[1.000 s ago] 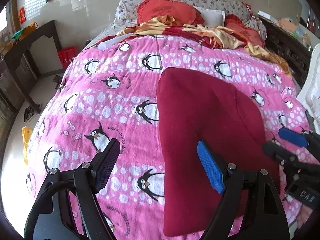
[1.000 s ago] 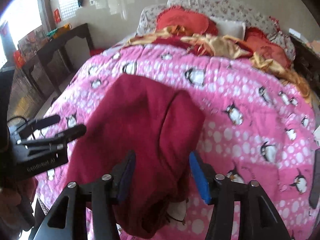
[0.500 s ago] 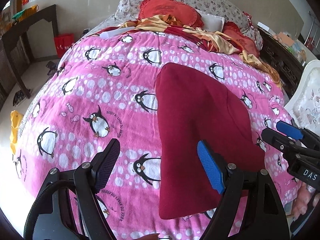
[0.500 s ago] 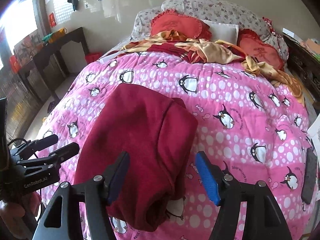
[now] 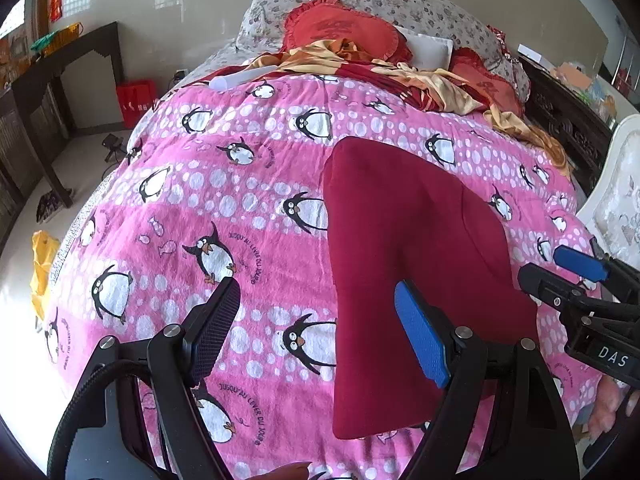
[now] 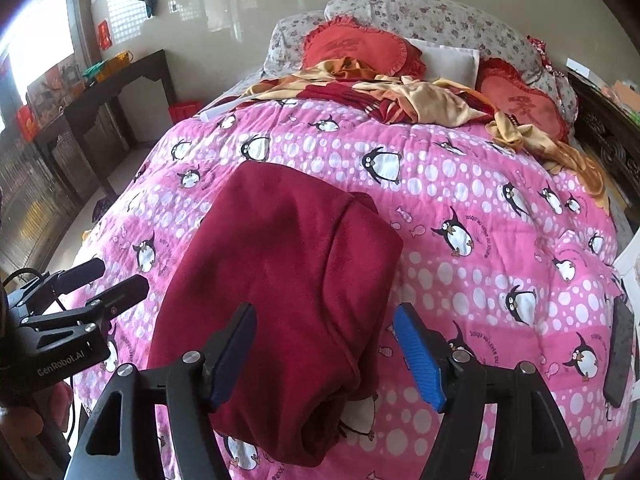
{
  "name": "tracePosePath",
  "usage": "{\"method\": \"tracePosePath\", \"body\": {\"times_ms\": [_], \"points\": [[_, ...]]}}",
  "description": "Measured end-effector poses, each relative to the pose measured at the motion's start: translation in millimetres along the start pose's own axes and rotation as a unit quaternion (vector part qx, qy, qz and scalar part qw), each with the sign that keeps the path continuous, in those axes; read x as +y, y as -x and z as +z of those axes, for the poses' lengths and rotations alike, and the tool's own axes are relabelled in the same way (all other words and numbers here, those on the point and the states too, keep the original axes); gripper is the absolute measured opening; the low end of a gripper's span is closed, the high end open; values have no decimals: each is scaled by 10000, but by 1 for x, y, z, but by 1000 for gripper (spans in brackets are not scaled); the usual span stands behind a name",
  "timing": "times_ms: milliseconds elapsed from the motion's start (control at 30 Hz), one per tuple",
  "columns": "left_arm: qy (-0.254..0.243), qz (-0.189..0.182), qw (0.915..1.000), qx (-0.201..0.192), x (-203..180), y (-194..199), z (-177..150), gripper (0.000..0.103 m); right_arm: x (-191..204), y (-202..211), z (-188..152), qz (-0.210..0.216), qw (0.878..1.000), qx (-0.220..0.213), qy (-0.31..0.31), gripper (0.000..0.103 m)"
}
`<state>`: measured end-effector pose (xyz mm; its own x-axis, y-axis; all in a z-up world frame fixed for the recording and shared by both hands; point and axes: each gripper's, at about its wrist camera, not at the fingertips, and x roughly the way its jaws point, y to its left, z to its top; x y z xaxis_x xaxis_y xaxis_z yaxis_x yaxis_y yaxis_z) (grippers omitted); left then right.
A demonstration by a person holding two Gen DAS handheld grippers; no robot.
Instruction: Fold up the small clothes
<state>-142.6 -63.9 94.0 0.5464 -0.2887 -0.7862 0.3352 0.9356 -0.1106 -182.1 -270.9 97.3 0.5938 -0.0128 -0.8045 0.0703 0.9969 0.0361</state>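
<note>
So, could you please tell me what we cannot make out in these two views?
- Near hem of the red garment: left wrist view, hidden behind the left gripper.
- Its underside layers: right wrist view, folded under.
- Dark flat object: right wrist view, cut by the edge.
- Right gripper: open, empty.

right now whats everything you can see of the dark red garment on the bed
The dark red garment looks like soft fleece, folded into a long, roughly rectangular bundle with layered edges and a seam line on its right side. It lies flat on the pink penguin blanket, near end close to the bed's foot. Neither open gripper touches it.
</note>
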Motion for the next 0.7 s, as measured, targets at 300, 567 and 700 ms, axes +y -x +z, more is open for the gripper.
{"method": "tracePosePath", "body": {"times_ms": [300, 567, 700], "points": [[-92, 58, 9999, -60, -5, 2, 0, 80, 0, 0, -1, -69, 10000, -59, -15, 73], [-93, 54, 9999, -42, -4, 2, 0, 80, 7, -6, -1, -38, 10000, -23, -6, 73], [-69, 55, 10000, -23, -3, 1, 1, 80, 9, -8, -1, -12, 10000, -5, -27, 73]]}}
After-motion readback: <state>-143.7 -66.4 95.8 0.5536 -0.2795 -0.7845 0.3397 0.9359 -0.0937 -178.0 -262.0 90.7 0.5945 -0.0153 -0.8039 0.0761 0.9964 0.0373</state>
